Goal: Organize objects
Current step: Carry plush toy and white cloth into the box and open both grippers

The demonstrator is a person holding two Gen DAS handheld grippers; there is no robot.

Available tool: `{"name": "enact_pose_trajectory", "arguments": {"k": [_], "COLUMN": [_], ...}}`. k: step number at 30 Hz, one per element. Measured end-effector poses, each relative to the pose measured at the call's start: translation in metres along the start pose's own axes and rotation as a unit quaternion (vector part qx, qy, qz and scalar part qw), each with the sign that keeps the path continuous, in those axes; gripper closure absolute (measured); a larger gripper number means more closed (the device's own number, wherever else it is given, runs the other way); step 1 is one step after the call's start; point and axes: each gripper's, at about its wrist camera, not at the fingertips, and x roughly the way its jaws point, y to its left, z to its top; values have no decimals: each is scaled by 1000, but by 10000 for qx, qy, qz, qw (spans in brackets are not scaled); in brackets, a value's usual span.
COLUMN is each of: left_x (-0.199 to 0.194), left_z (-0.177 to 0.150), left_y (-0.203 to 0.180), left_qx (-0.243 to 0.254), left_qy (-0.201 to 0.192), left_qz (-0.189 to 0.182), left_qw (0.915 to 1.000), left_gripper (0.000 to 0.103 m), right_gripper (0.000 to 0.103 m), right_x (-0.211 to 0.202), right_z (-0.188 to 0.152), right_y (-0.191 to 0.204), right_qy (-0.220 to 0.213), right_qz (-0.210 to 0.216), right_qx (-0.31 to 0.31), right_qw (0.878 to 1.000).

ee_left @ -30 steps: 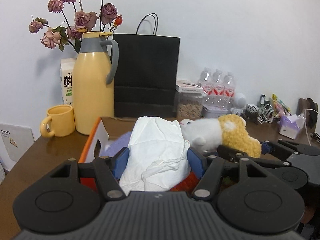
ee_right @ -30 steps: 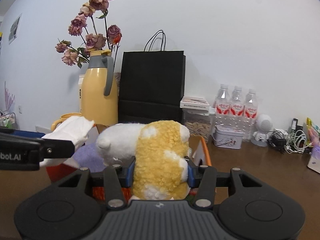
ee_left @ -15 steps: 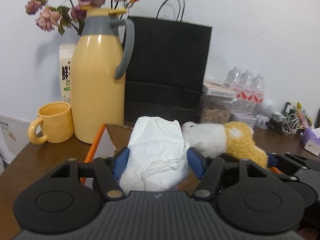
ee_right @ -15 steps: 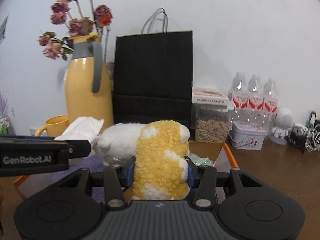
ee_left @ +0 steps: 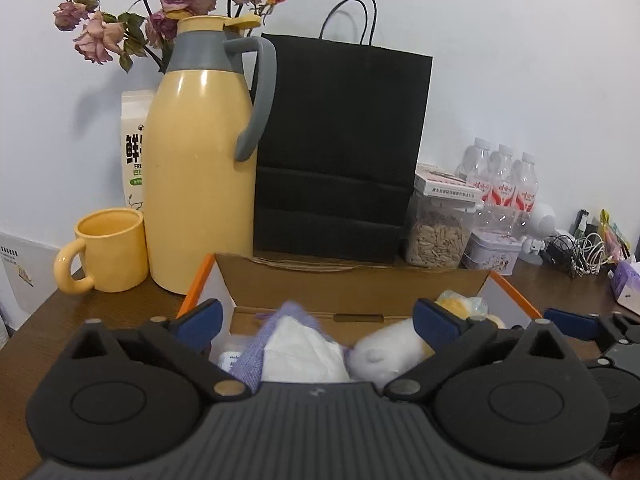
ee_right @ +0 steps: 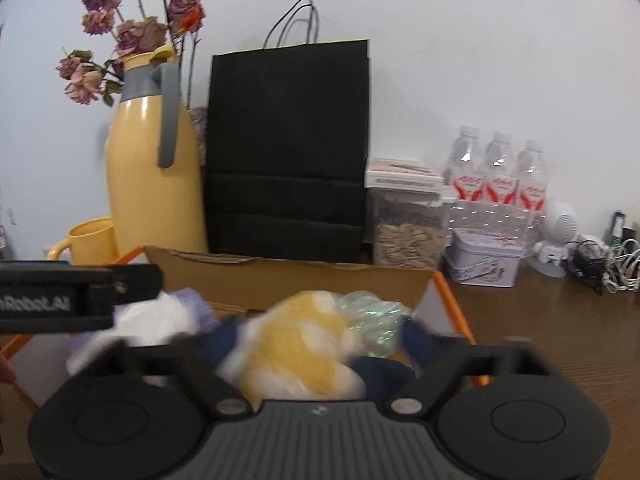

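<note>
Left wrist view: the left gripper (ee_left: pixel 316 322) has just let go. Half a second back its blue fingers (ee_left: pixel 200 316) pinched the crumpled white tissue wad (ee_left: pixel 304 356); now the jaws are opening wide and nothing touches the pads. The wad has dropped into the orange-edged cardboard box (ee_left: pixel 352 280) and lies below and between the fingers, against a lavender knitted cloth (ee_left: pixel 256 354). Just beside it to the right is the white end of the plush toy (ee_left: pixel 384 352), also down in the box. Behind the box on the bench (ee_left: pixel 44 328) stand a yellow mug (ee_left: pixel 108 250), a yellow thermos jug (ee_left: pixel 200 184) and a black paper bag (ee_left: pixel 340 144).

Right wrist view: the right gripper (ee_right: pixel 316 338) is releasing at the same instant. Its fingers (ee_right: pixel 416 338) are blurred with motion and spreading. The yellow-and-white plush toy (ee_right: pixel 296 356), clamped between them a moment ago, now sits loose between the jaws, smeared by blur as it settles into the box (ee_right: pixel 280 276). A crinkled greenish plastic wrapper (ee_right: pixel 372 316) lies at its far side. The left tool's black finger crosses in at the left edge above the tissue.

Judgement: both items look delivered in one double drop. What remains is to draw both tools back clear of the box walls and look for whatever else on the bench needs sorting.
</note>
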Motion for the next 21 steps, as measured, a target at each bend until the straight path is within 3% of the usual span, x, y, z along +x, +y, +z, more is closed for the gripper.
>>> {"name": "enact_pose_trajectory", "arguments": {"k": [21], "left_x": [-8], "left_z": [0], "left_y": [-2], "left_qx": [38], "left_qy": [-35], "left_qz": [-7], "left_qw": [10000], "left_gripper": [0], "right_gripper": [0], "right_x": [-18], "right_z": [3], "right_y": [4], "right_qy": [-84], "right_qz": [156], "right_qx": [-170], "right_qw": [9997]}}
